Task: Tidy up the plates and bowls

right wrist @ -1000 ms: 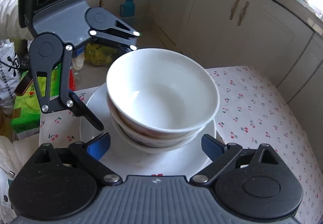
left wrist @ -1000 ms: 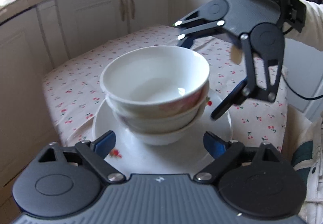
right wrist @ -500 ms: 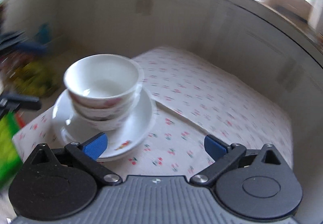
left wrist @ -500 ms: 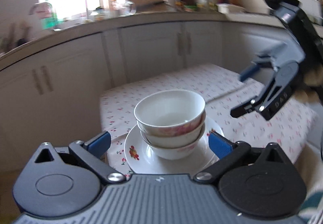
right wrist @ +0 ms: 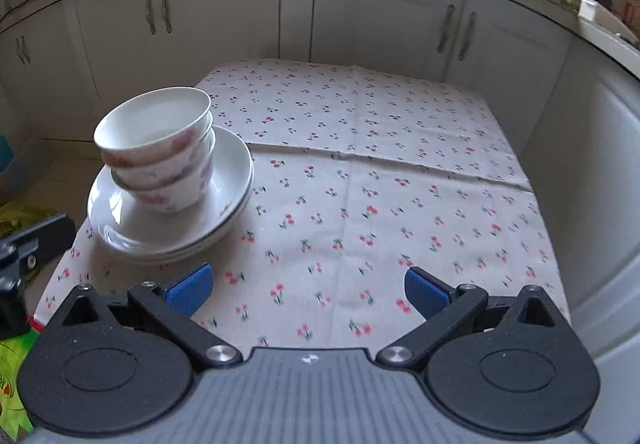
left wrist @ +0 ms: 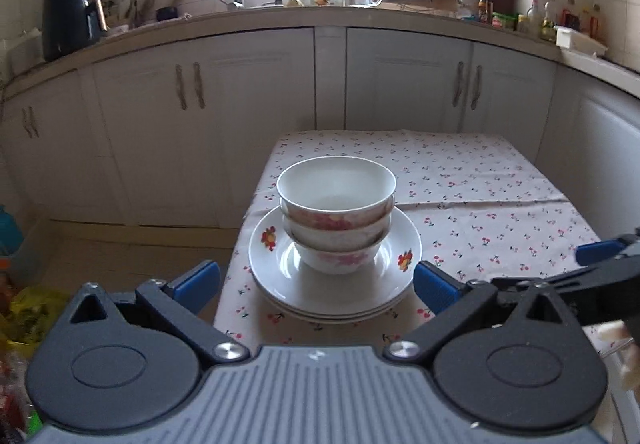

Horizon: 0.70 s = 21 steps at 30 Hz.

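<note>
Both grippers backed off; bowls (left wrist: 336,212) stacked (lowest plate (left wrist: 332,318) seemingly half-hidden).

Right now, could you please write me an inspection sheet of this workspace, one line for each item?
Surface: table under a cherry-print cloth.
Job's things: three bowls nested, standing on stacked plates at the table's left edge.
Clutter: nothing seen on the cloth.
Grippers: left gripper open, empty; right gripper open, empty.
Cables: nothing seen.
Surroundings: white cabinets, crowded counter, bags on the floor.
</note>
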Motion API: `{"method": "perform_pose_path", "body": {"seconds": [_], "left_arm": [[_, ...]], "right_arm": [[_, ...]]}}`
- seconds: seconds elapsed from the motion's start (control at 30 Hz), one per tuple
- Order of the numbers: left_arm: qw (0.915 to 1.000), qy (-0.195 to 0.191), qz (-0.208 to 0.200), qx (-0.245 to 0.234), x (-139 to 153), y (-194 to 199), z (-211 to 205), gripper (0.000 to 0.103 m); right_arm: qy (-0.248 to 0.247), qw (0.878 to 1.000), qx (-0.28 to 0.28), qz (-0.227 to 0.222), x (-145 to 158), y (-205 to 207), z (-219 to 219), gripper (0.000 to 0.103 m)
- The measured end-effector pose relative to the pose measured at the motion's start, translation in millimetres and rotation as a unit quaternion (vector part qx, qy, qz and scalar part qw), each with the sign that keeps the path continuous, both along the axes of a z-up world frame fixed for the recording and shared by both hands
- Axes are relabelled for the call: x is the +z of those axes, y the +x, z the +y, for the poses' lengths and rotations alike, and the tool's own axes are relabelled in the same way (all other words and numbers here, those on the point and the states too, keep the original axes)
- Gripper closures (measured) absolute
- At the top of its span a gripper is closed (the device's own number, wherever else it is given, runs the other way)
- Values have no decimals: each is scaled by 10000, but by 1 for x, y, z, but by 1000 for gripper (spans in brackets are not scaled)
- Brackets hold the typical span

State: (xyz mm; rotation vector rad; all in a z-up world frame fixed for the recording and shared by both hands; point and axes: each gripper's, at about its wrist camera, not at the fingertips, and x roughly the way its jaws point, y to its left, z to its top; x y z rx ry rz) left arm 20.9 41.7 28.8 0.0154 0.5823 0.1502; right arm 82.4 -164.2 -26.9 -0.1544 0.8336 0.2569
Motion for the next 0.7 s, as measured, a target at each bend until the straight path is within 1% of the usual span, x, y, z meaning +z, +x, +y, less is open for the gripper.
{"method": "perform_pose_path", "body": {"seconds": [0.07, 0.33, 0.47, 0.7], "left_arm": [[9999, 114, -16, -20, 3, -7, -6, 1], [9996, 191, 29, -195, 14, -16, -21, 1], [9996, 149, -17, -223, 17, -17, -22, 1], [9999, 73, -16, -144, 18, -15, -17, 1]], "right_arm": [[13, 9999, -71, -70, 4, -8, -4, 0], [197, 9994, -91, -252, 19, -29, -15, 0], [176, 9992, -114, -352, 25, -32, -15, 0], [180, 9991, -129, -369, 27, -32, -14, 0]]}}
